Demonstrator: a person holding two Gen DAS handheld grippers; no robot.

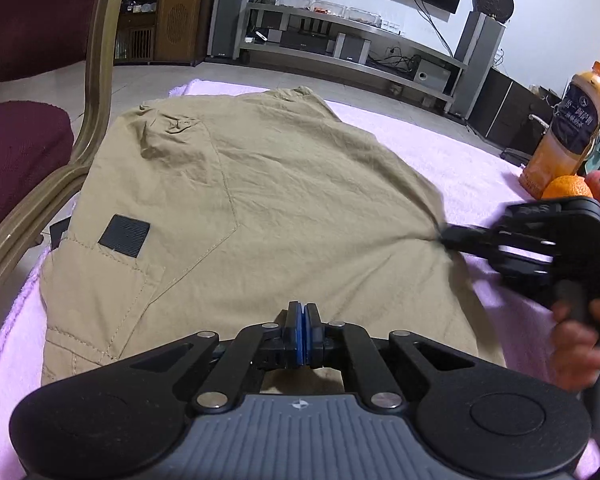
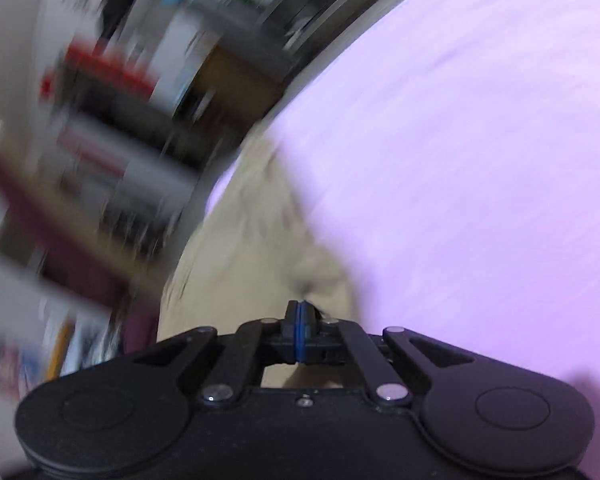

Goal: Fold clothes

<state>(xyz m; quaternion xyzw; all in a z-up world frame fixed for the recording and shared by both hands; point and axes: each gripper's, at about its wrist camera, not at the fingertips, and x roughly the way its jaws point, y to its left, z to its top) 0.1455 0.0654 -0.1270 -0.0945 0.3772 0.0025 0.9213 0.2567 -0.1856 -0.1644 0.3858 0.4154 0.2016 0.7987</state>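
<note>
Both jaws closed, right gripper (image 1: 446,236) pinching khaki garment (image 1: 260,208) edge

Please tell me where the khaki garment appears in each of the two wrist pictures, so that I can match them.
Left wrist view: the khaki fabric garment fills the middle, spread flat on the pale pink towel-like cover; the right gripper pinches its right edge.
Right wrist view: the garment is a blurred strip at lower centre, running up from the closed right gripper.
Shared landmark: the pink cover, right of the garment in both.
</note>
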